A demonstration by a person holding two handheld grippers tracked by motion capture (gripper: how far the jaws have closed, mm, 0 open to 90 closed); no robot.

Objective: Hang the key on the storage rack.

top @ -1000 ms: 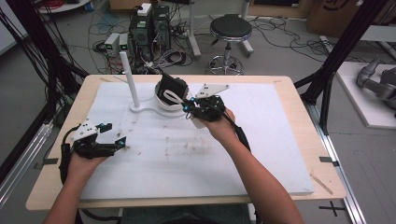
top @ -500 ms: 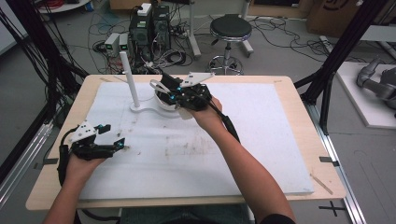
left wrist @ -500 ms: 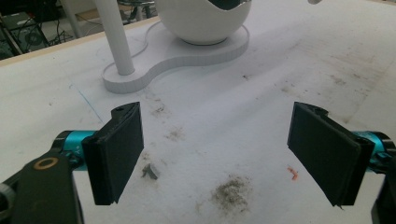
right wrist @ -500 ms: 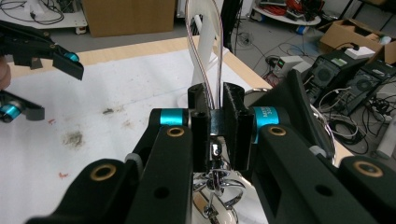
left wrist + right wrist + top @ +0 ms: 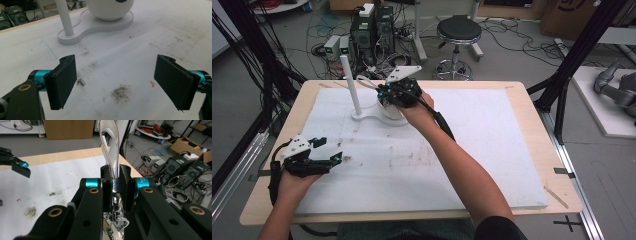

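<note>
A white stand (image 5: 371,119) sits on the far left of the mat, with a tall thin post (image 5: 350,82) and a round white ball (image 5: 393,112) on one base. My right gripper (image 5: 384,90) hovers over the ball, just right of the post's top. It is shut on a thin clear strap loop (image 5: 111,142) that sticks out past the jaws, with a metal clasp (image 5: 116,220) hanging under them. The loop (image 5: 364,82) reaches toward the post. My left gripper (image 5: 334,159) rests low near the mat's left edge, open and with nothing between its fingers (image 5: 63,80). It faces the stand's base (image 5: 82,32) and ball (image 5: 110,10).
A white foam mat (image 5: 492,150) with dirty smudges covers the wooden table (image 5: 532,100). Beyond the far edge are computer boxes (image 5: 372,27), cables and a stool (image 5: 458,32). Black frame posts (image 5: 572,65) stand at both sides. The left gripper (image 5: 15,163) shows far off in the right gripper view.
My right gripper has carried the strap leftward and slightly up, from right of the ball to above it, nearer the post. The left hand has stayed put.
</note>
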